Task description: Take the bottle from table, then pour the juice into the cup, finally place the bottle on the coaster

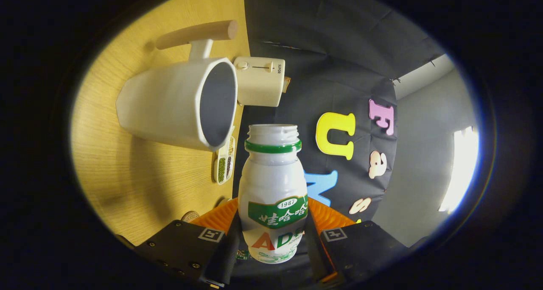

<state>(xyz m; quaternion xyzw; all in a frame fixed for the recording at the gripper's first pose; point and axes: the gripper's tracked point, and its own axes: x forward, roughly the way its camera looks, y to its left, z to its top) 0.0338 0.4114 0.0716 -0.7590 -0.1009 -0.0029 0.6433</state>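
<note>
My gripper is shut on a white plastic bottle with a green neck ring and a green label; both fingers press its lower body. The bottle is uncapped and its open mouth points ahead. The whole view is rolled sideways, so the wooden table stands like a wall beside the bottle. A white cup with a wooden handle stands on that table, its dark opening facing the bottle's mouth, a short gap ahead and to the side. No juice is visibly flowing.
A cream toaster-like appliance sits beyond the cup at the table's far edge. A small divided dish with green and dark grains lies between the cup and the bottle. A round object sits near my fingers.
</note>
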